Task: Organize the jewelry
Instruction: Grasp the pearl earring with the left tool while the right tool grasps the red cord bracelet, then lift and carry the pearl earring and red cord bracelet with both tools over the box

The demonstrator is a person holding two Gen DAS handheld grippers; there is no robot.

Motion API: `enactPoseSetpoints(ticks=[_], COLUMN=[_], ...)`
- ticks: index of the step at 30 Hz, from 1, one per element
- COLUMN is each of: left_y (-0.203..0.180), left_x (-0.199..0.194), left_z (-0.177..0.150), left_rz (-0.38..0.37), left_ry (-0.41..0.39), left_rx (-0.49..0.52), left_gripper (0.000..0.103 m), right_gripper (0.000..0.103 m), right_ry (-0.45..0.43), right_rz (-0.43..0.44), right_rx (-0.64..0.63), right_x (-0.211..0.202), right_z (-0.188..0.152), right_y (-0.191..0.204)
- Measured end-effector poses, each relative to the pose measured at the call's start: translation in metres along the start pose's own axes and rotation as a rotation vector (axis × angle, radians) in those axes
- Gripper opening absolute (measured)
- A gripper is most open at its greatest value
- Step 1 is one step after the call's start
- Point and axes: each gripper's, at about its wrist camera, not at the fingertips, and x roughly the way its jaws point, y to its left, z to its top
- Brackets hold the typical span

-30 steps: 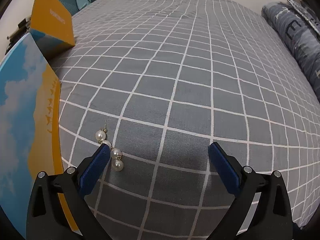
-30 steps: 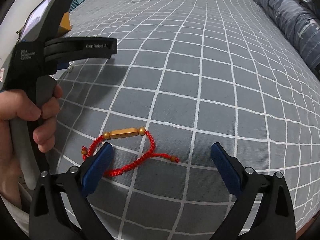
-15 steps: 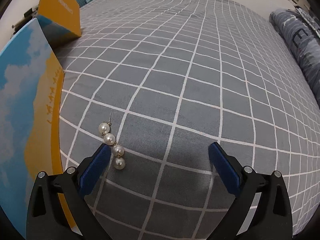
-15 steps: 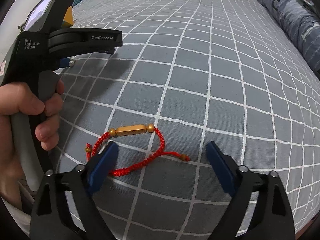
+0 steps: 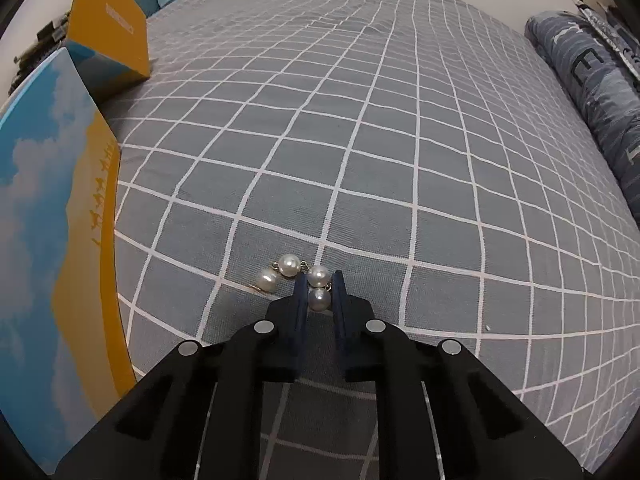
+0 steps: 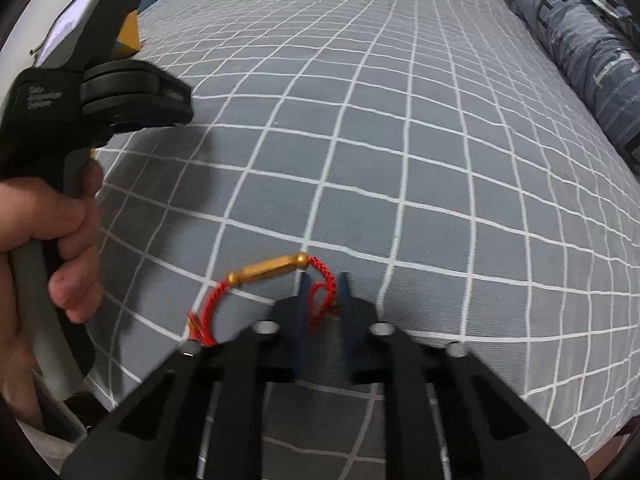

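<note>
Box (image 5: pixel 60 240) walls the left; bedspread (image 5: pixel 400 160) ahead lies open.

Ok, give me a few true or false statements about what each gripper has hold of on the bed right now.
1. The left gripper is shut on the pearl earring. True.
2. The right gripper is wide open above the bedspread. False: it is shut on the red cord bracelet.
3. The bracelet's gold bar lies outside the gripper. True.
4. The pearls are inside the orange and blue box. False: they lie on the bedspread.
</note>
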Motion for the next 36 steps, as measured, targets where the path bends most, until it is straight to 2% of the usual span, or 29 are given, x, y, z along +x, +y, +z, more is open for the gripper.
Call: enactPoseSetpoints(ticks=[17, 20, 36], left_y=[0.0, 0.001, 0.005], left_x=[-0.021, -0.028, -0.071], left_z=[0.0, 0.0, -0.003], left_rz=[-0.047, -0.089, -0.115], left_ry=[-0.03, -0.022, -0.088], left_rx=[0.032, 0.032, 0.081], left_gripper=[0.011, 0.011, 0.011], right_gripper=[0.006, 0.006, 0.007], right_ry=[-0.041, -0.059, -0.181], right_rz=[0.032, 0.038, -0.003], right_rx=[0.048, 0.051, 0.063], right_x=[-0.021, -0.027, -0.052], right_z=[0.001, 0.0, 0.016], right_y=[-0.014, -0.016, -0.019])
